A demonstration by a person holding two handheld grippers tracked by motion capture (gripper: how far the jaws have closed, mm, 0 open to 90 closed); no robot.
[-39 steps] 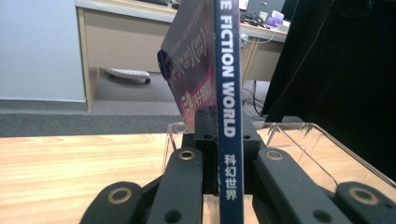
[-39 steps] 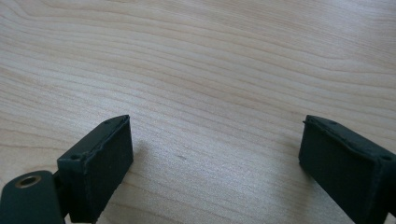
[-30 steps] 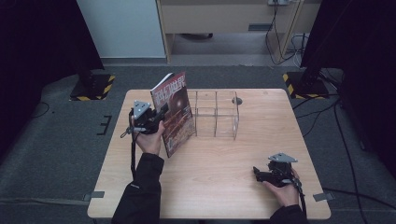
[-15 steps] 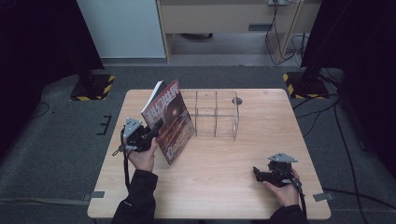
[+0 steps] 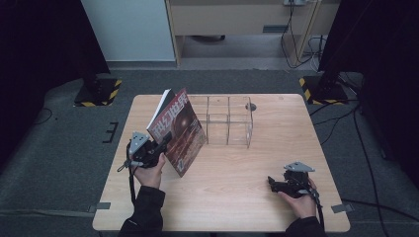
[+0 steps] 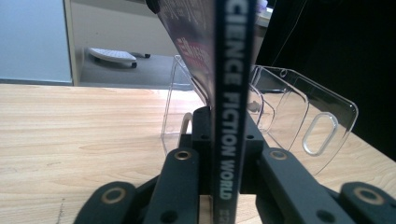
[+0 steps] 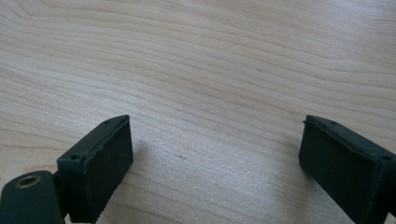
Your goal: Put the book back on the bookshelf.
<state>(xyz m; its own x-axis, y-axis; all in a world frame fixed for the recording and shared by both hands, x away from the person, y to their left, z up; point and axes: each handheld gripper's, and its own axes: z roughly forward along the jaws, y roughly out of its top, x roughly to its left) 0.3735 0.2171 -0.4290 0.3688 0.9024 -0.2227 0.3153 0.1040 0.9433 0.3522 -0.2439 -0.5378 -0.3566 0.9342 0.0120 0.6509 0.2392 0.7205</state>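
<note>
The left gripper clamps the spine of the magazine, which stands upright between its jaws; the jaws have just been easing apart slightly, with the spine between them and the pads seemingly on it. Compared with a second ago, this gripper and the magazine have moved toward the person and away from the clear acrylic file rack; the magazine then stood against the rack's near end and now stands apart from it, tilted, with its lower corner close to the table. The right gripper has kept its position, resting low over the wood near the person's edge, jaws spread wide with nothing between them.

In the left gripper view the spine is a flat, dark, glossy strip with pale block lettering reading "SCIENCE FICTION WORLD", rising straight up from between the jaws. Just beyond it stands the rack: thin transparent dividers with rounded corners, one pierced by an oblong slot. In the right gripper view the pads are matt black, rectangular blocks. The table is pale, smooth wood with fine, wavy grain.
</note>
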